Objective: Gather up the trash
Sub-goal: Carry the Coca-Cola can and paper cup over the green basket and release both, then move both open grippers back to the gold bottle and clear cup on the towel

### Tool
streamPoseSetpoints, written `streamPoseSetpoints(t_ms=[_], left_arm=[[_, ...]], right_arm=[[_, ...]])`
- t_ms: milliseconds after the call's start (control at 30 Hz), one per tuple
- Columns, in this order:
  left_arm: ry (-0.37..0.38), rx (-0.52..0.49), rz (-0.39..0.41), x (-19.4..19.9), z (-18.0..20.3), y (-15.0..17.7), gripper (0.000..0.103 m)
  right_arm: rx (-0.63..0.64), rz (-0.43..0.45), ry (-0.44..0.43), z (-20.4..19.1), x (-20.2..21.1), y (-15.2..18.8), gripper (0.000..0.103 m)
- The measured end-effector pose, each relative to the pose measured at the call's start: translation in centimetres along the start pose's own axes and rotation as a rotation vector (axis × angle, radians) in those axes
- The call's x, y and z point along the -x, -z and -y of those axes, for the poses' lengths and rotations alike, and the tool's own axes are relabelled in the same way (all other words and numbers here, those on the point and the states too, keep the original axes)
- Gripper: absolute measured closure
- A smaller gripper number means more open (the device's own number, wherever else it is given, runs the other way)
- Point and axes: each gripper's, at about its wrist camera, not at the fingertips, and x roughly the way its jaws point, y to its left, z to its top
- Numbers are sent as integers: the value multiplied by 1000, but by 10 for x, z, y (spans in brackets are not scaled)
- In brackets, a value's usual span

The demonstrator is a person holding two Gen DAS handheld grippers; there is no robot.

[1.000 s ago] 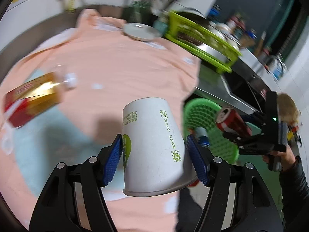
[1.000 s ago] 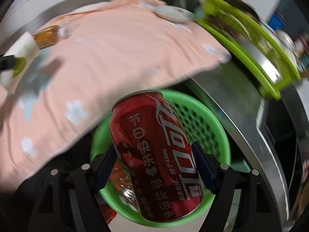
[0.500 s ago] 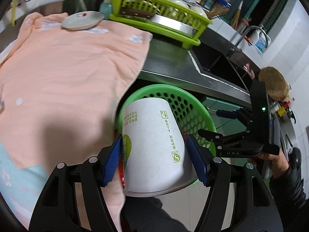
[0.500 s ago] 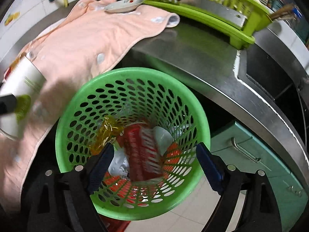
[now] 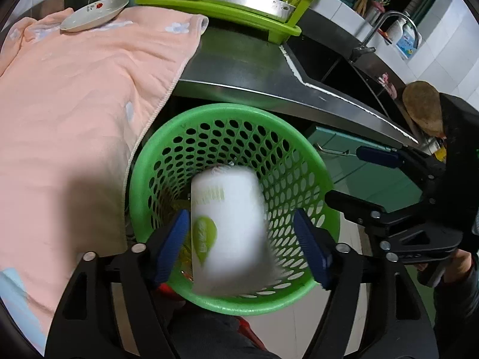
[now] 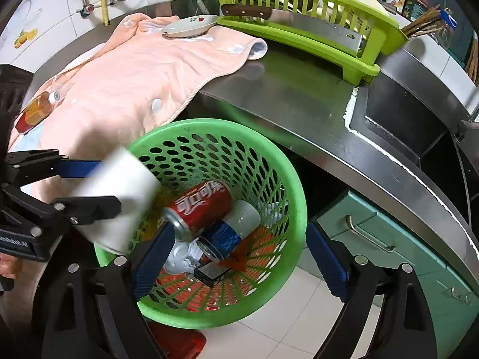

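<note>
A white paper cup with a green leaf mark shows blurred between the blue pads of my left gripper. The jaws are opening, and a gap shows on the right side. It hangs over the green perforated basket. In the right wrist view the cup tilts into the basket from the left. My right gripper stands open and empty above the basket, its jaws still widening. A red cola can lies inside with a blue-and-white can and a dark small box.
A peach towel covers the steel counter, with an amber bottle and a plate on it. A lime dish rack holds a cleaver. Green drawers stand right of the basket on a tiled floor.
My left gripper carried the cup from over the towel to above the basket, and the cup now slips down between wider pads. The right gripper let the red can drop into the basket.
</note>
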Motion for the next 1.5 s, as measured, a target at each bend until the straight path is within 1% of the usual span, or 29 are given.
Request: streamPoseSetpoints(t_ms=[67, 267, 467, 667, 900, 1167, 1300, 1433, 1500], left_arm=[[6, 7, 1, -2, -1, 0, 25], [9, 9, -2, 1, -4, 5, 25], [-11, 18, 38, 29, -18, 12, 25], [-50, 51, 91, 67, -44, 24, 25], [-125, 112, 142, 111, -87, 44, 25], [-217, 205, 219, 166, -144, 73, 25], [-313, 238, 250, 194, -178, 89, 25], [-381, 274, 274, 220, -213, 98, 25], [-411, 275, 285, 230, -226, 98, 25]], right_arm=[[1, 4, -1, -2, 0, 0, 17], [23, 16, -14, -12, 6, -4, 17], [61, 31, -24, -31, 11, -12, 17], [107, 43, -42, -56, 13, -22, 17], [176, 60, -79, -93, 12, -40, 17], [269, 80, -142, -152, 9, -64, 17], [317, 82, -176, -182, 2, -80, 17], [353, 73, -209, -209, -9, -96, 17], [366, 65, -230, -224, -15, -106, 17]])
